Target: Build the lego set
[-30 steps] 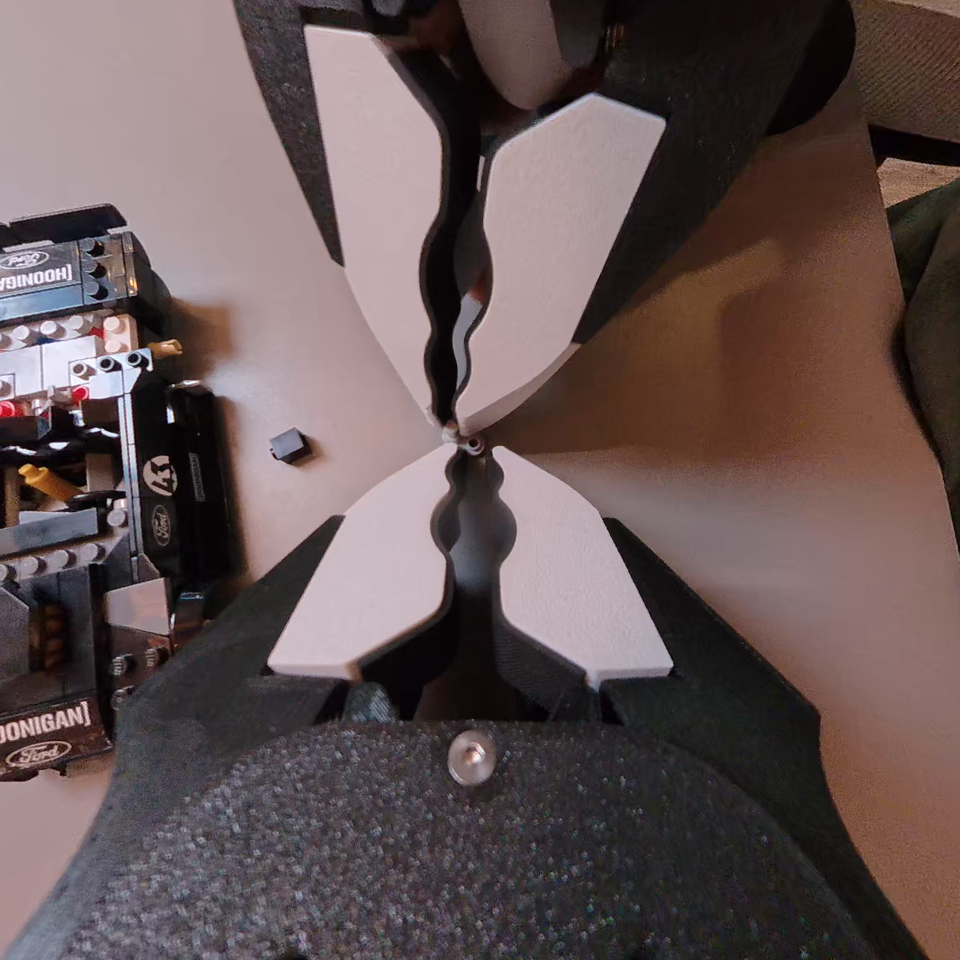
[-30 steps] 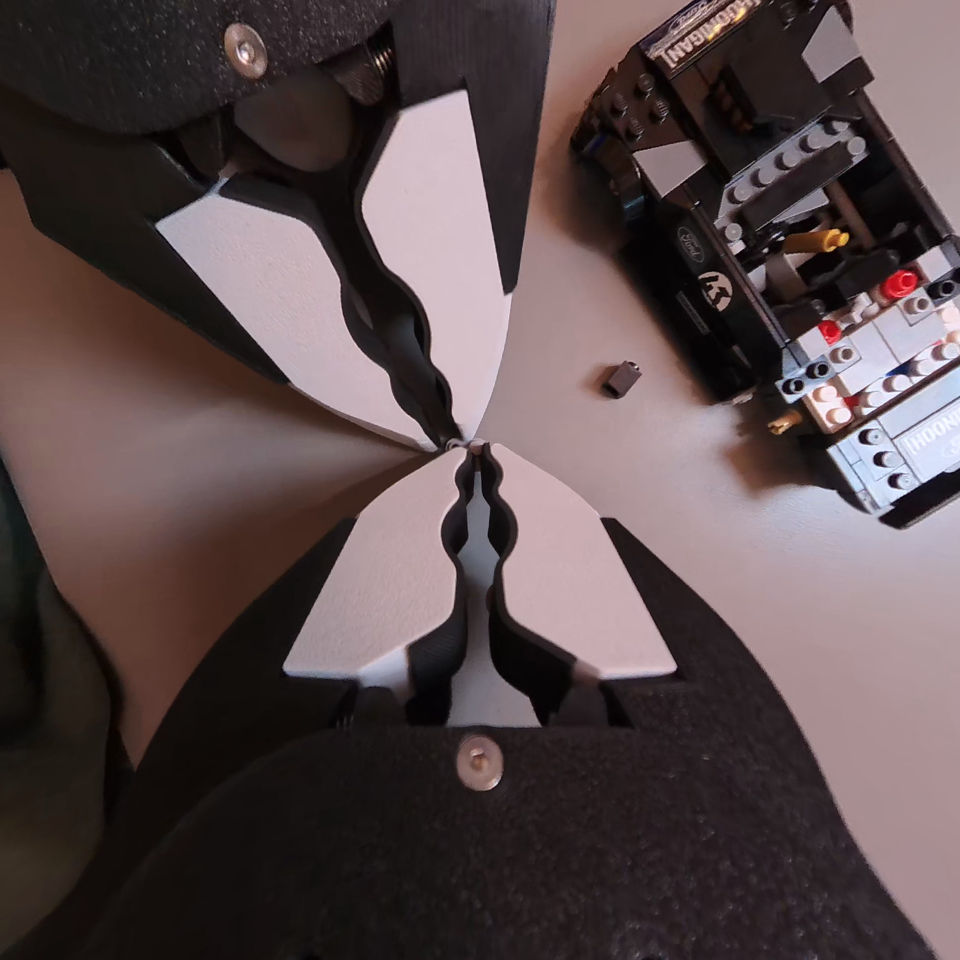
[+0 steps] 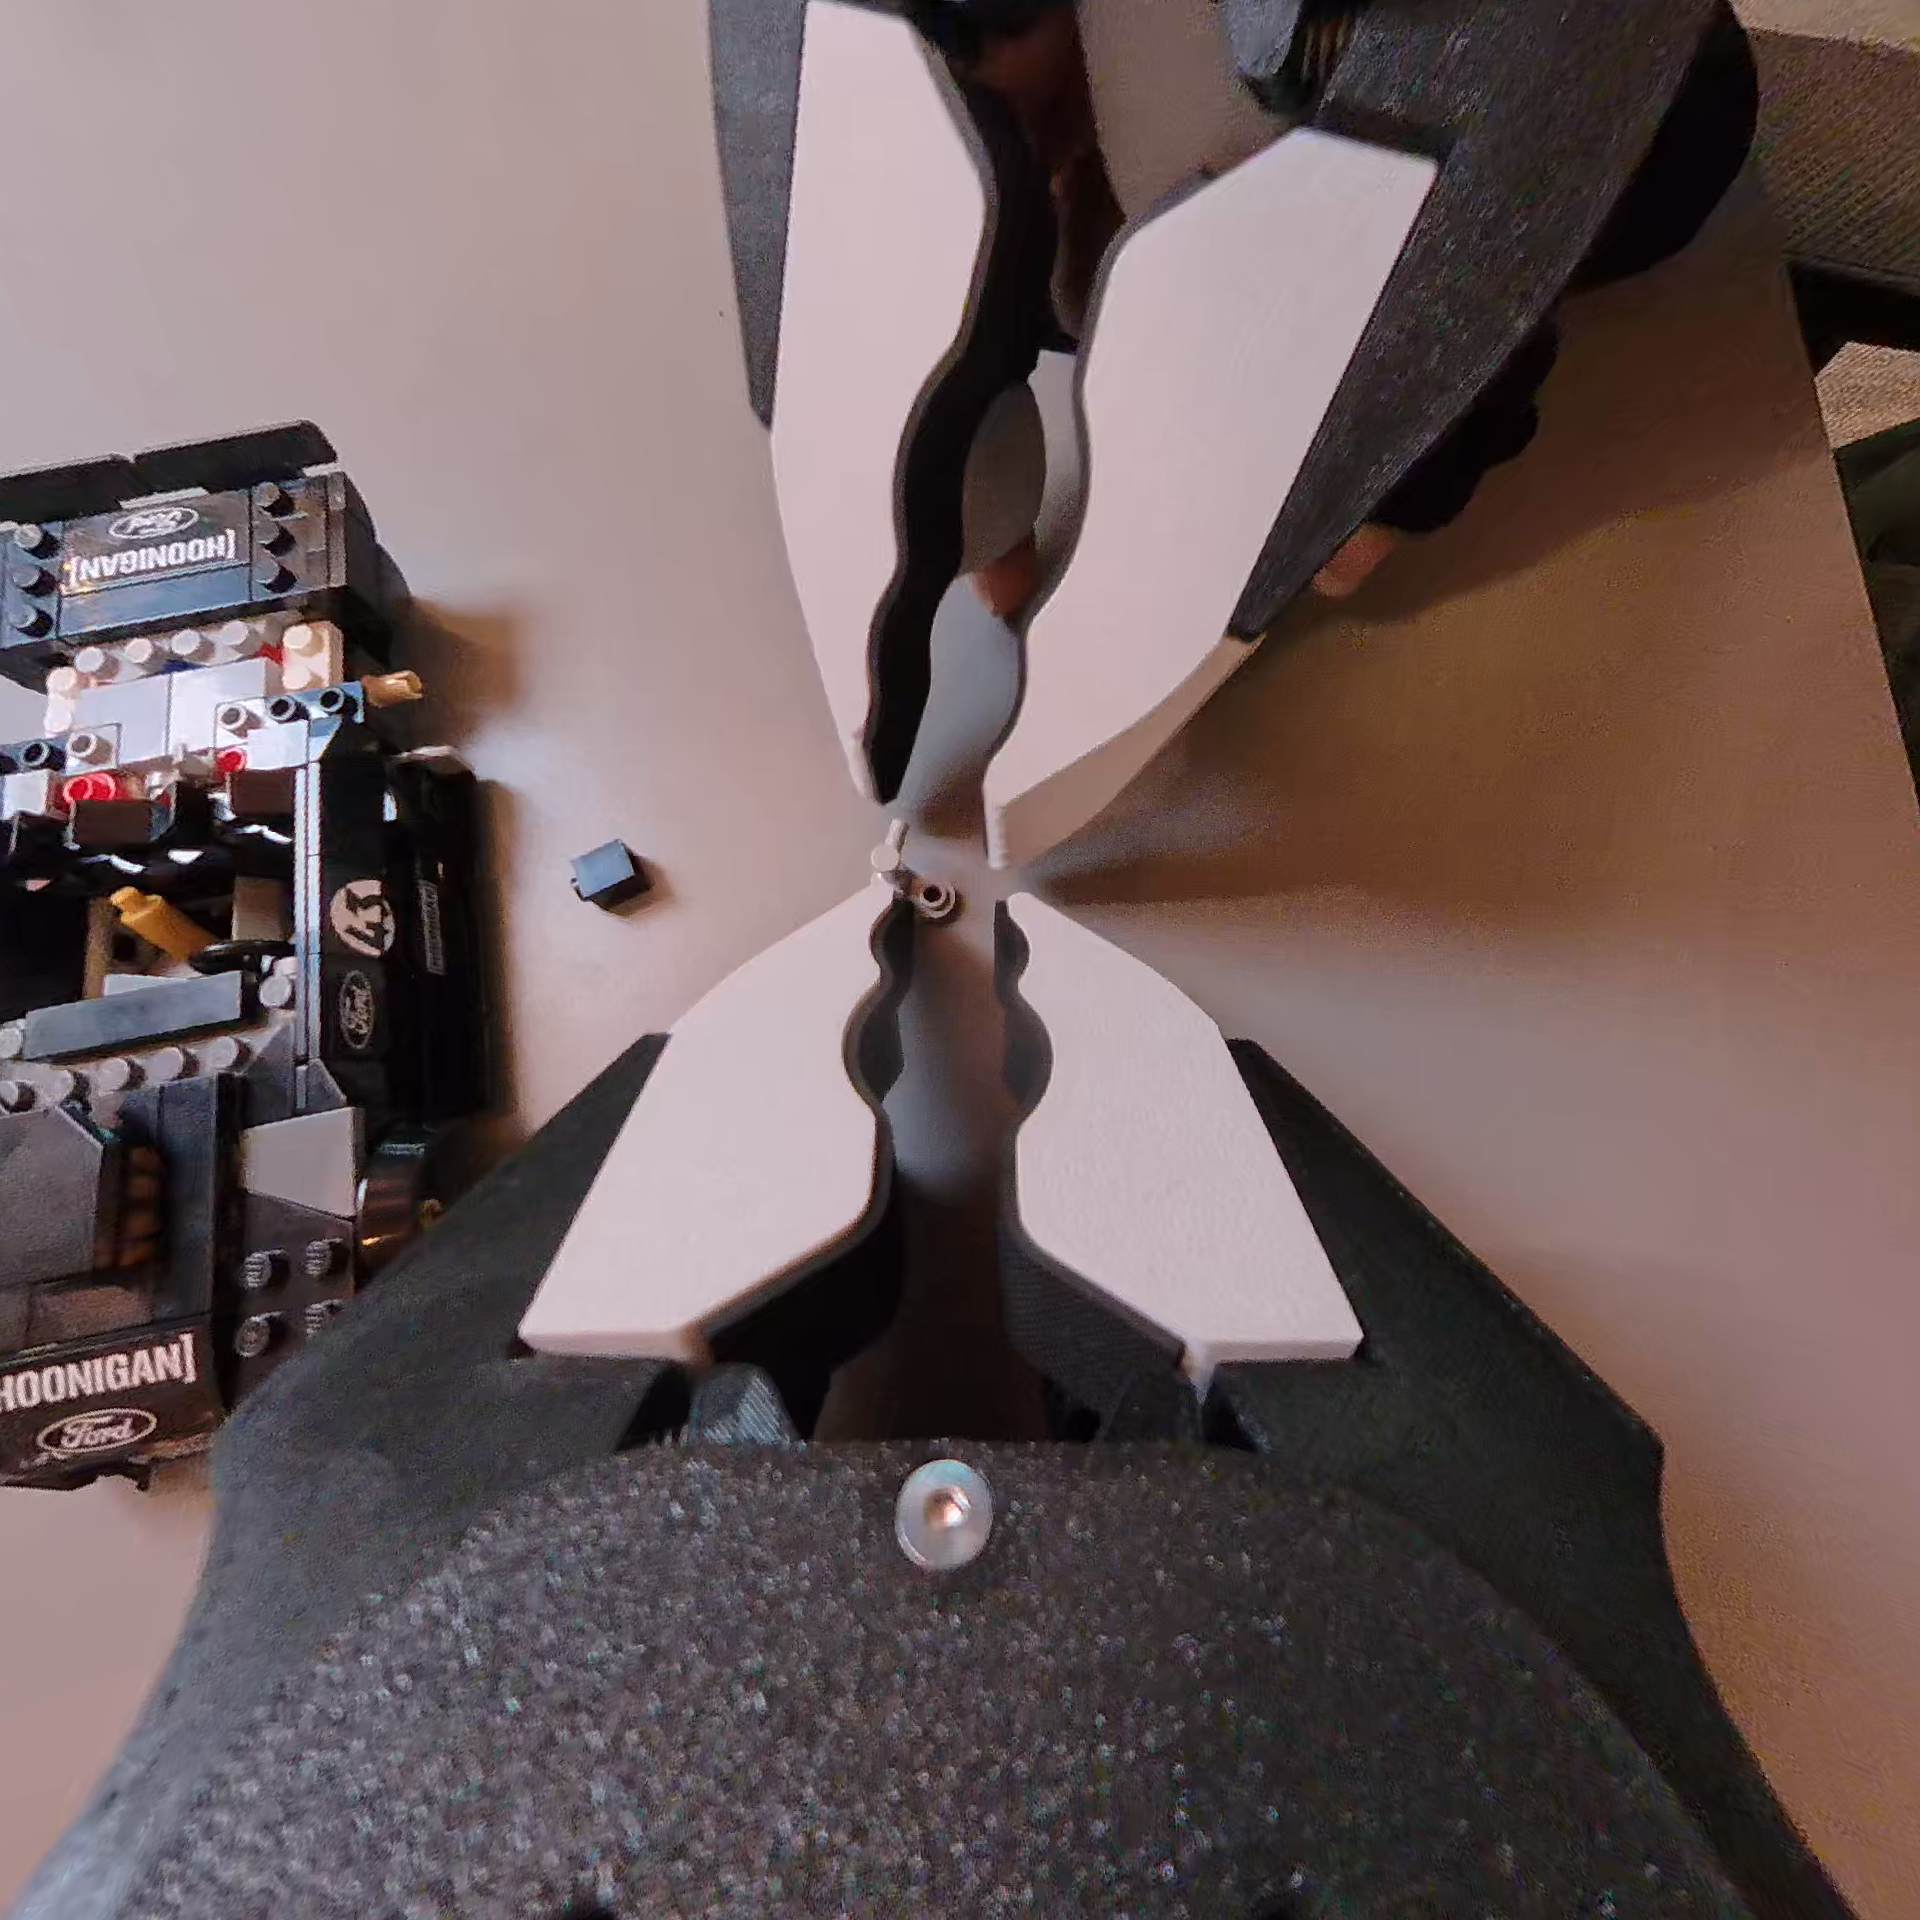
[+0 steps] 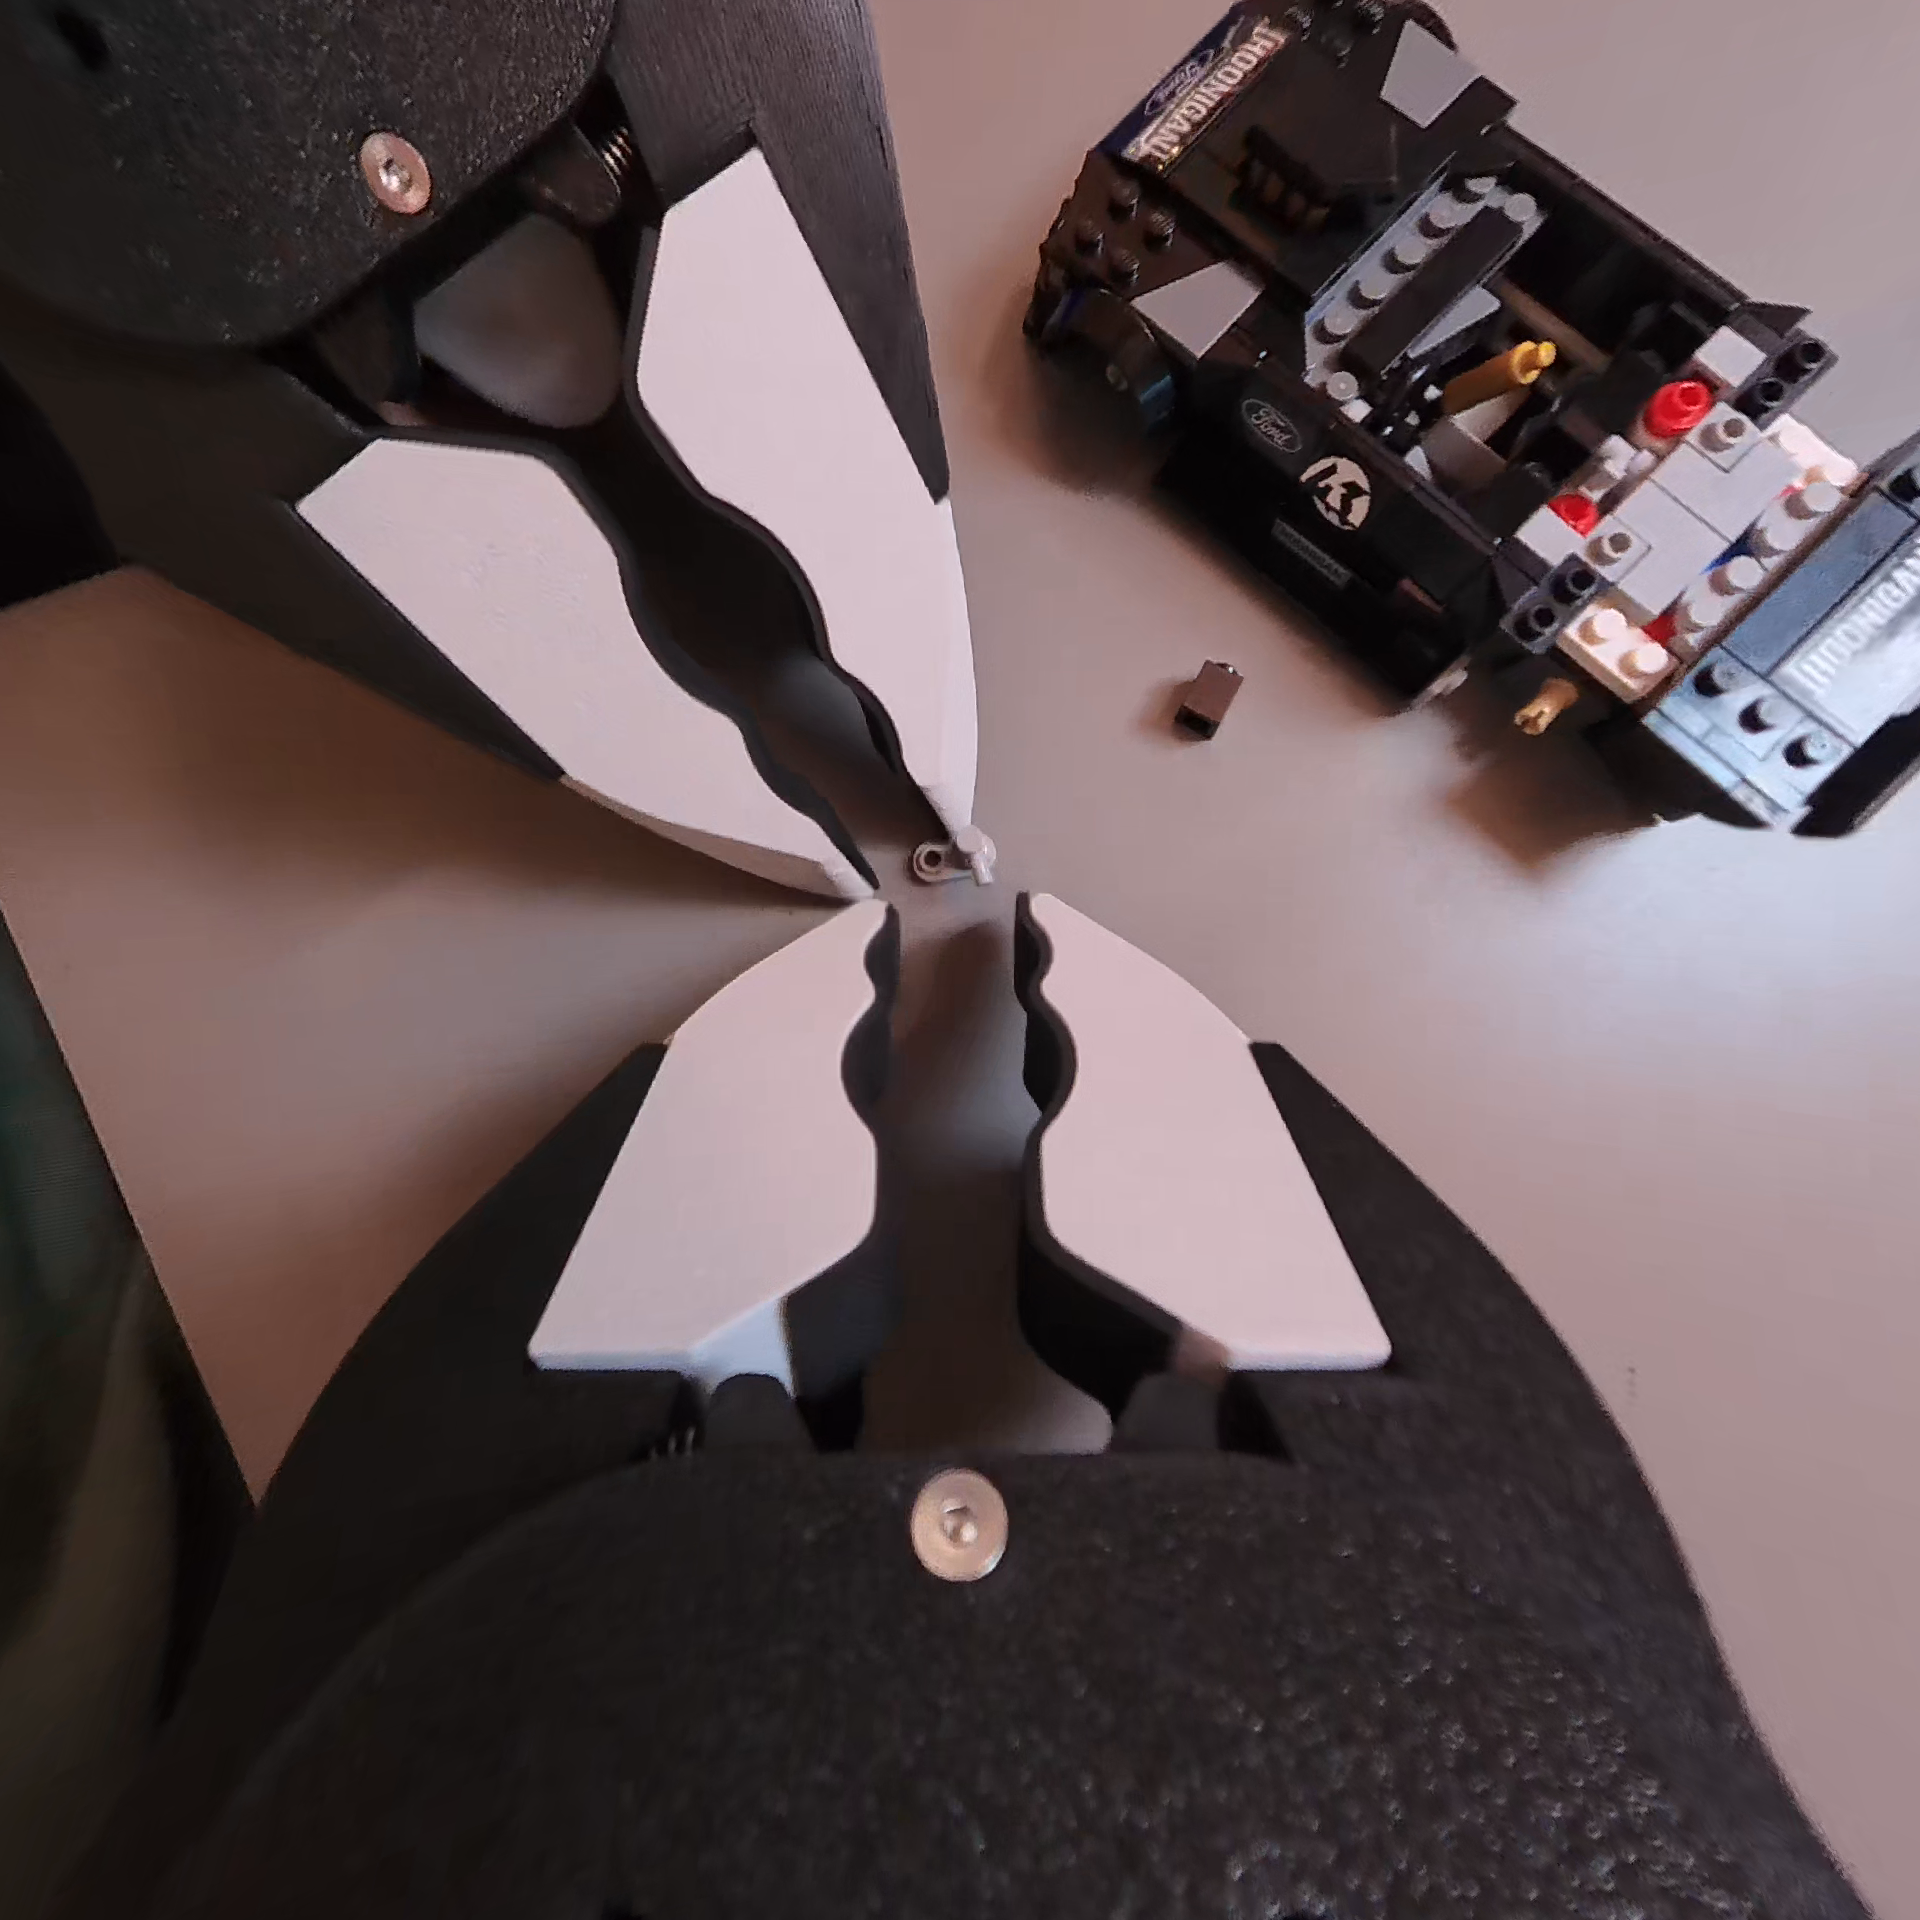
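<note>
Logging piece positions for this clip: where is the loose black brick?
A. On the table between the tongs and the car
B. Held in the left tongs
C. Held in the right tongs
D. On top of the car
A: the brick lies alone on the table, apart from the car.

Counting it up: two black handheld grippers with white finger pads here, the left gripper [image 3: 945,902] and the right gripper [image 4: 954,909], each with two fingers, four in all. One small light-grey lego piece [image 3: 916,881] with a round hole sits between their tips. One loose small black lego brick [image 3: 611,875] lies on the table. One partly built black-and-grey lego car [image 3: 177,935] stands nearby. One beige tabletop [image 3: 1455,1039] under it all.
</note>
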`<state>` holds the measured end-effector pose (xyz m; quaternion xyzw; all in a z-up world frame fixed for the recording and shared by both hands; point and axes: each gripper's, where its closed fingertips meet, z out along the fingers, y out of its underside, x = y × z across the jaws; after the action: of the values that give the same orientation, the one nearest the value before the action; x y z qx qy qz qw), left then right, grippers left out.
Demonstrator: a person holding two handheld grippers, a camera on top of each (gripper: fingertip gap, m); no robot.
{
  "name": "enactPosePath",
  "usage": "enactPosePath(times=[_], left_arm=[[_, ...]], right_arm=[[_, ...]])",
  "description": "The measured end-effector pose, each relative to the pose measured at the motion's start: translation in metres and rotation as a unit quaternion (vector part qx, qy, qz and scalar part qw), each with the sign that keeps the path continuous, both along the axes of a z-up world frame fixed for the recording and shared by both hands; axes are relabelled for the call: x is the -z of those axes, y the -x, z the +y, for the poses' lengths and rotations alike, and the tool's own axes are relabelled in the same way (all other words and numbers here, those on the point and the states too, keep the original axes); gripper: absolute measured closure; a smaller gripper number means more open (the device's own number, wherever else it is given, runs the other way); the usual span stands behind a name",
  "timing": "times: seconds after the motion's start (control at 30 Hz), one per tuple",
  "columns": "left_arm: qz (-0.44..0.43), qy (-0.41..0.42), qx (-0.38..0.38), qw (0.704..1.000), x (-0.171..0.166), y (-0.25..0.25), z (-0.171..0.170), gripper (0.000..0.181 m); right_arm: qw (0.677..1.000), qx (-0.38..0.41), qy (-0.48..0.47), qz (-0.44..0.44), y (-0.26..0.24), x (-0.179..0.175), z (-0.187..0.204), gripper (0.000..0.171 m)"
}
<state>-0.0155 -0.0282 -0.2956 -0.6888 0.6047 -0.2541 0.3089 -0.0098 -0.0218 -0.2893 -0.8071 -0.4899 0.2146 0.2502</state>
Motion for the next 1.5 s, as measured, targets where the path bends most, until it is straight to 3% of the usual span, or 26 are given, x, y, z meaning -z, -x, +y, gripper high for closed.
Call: enactPosePath(times=[0.2,0.43,0.73,1.17,1.5], left_arm=[[0.000,-0.004,-0.008,1.000,-0.001,0.004,0.005,0.165],[-0.011,-0.013,0.011,1.000,-0.001,-0.004,0.008,0.141],[-0.008,-0.006,0.034,0.999,0.000,-0.005,0.005,0.159],[0.000,0.005,0.041,0.999,0.000,0.004,-0.008,0.157],[0.000,0.007,0.005,1.000,-0.003,0.017,0.006,0.157]], right_arm=[[1.000,0.010,-0.019,0.019,-0.012,-0.007,0.000,0.149],[0.998,0.019,-0.037,0.051,-0.023,-0.018,0.009,0.149],[0.997,-0.007,-0.042,0.061,-0.022,-0.014,0.002,0.150],[0.996,-0.074,-0.042,0.032,-0.009,-0.005,0.000,0.153],[0.996,-0.070,-0.051,0.009,-0.006,-0.010,0.045,0.154]])
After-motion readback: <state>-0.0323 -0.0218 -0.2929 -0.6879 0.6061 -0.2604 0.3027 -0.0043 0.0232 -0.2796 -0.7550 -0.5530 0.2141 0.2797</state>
